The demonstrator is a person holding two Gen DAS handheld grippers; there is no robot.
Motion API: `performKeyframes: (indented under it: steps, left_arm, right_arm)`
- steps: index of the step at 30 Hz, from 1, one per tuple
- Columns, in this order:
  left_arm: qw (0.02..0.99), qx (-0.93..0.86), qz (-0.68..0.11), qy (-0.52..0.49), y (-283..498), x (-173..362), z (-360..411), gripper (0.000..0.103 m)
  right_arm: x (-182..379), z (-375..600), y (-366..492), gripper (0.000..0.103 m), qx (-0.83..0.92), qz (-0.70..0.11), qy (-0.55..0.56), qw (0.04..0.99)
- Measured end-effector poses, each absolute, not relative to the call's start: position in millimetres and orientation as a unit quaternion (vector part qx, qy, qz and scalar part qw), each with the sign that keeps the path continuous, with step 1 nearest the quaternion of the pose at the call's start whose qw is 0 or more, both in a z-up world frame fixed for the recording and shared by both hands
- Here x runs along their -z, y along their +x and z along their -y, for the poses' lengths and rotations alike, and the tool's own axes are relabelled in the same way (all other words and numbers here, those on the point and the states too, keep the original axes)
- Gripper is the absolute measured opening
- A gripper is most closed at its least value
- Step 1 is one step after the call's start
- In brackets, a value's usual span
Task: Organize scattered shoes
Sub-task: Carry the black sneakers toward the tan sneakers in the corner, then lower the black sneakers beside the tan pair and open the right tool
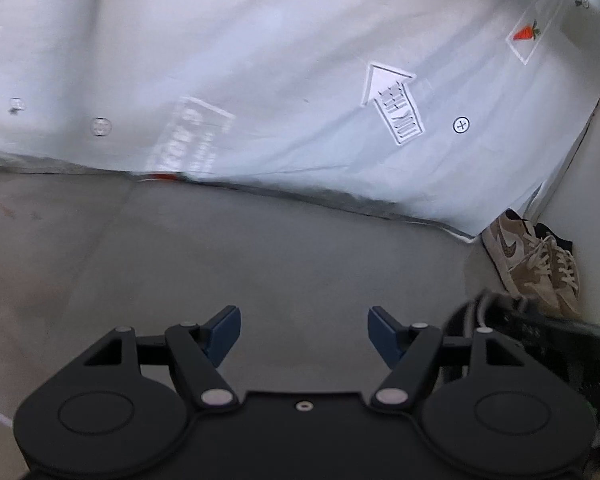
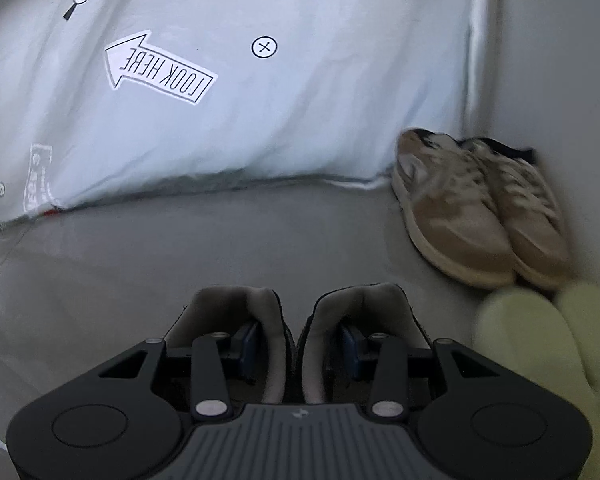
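Left tongs (image 1: 304, 334) are hanging spread, nothing between them, over bare grey floor (image 1: 220, 248) near the white sheet (image 1: 260, 80) edge. Right tongs (image 2: 298, 344) are pinching a pair of dark shoes (image 2: 296, 320): one finger inside each collar, squeezing the two inner walls together. We're judging these light but floppy; padded collars compress, so the grip could slip if swung. Tan sneakers (image 2: 476, 216) are sitting paired on the floor by the sheet's right corner against the wall, a yellow-green pair (image 2: 540, 340) blurred just nearer. We're likely parking the dark pair beside them.
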State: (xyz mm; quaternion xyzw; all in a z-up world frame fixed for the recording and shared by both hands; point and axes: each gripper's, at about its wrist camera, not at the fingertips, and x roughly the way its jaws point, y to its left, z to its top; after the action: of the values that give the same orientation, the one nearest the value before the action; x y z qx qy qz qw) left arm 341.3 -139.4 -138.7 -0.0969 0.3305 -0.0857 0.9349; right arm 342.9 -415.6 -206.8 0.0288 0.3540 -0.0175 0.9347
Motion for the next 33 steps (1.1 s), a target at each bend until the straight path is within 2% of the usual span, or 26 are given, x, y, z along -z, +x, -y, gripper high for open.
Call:
performKeyframes:
  steps: [7,17,25,26,28,29,30,33]
  left_arm:
    - [0.923,0.101,-0.356,-0.102,381.8,167.3,154.3,0.071]
    - [0.910,0.077,-0.395,-0.099,392.5,197.5,150.1,0.071]
    - [0.911,0.090,-0.390,-0.098,399.9,194.9,159.0,0.071]
    - [0.912,0.093,-0.388,-0.098,400.6,193.7,160.7,0.071]
    - [0.913,0.096,-0.385,-0.097,399.7,191.9,161.8,0.071]
    - [0.913,0.098,-0.384,-0.097,398.8,190.4,162.6,0.071]
    - [0.913,0.098,-0.383,-0.097,397.8,190.0,162.8,0.071]
    - [0.913,0.098,-0.384,-0.098,395.2,189.7,163.0,0.071]
  right_arm:
    - [209.7,435.2,445.9,0.043,0.004,-0.349,0.040,0.936]
    - [215.7,464.2,562.8,0.043,-0.008,-0.335,0.027,0.942]
    - [214.0,472.5,581.0,0.050,-0.020,-0.335,0.021,0.942]
    - [211.0,473.5,582.3,0.052,-0.017,-0.343,0.023,0.939]
    - [205.1,479.8,584.1,0.063,-0.019,-0.357,0.038,0.933]
    - [201.3,484.2,585.2,0.075,-0.021,-0.367,0.049,0.929]
    - [197.3,488.7,586.2,0.079,-0.023,-0.375,0.061,0.925]
    - [177.9,508.3,583.1,0.080,-0.027,-0.385,0.119,0.915]
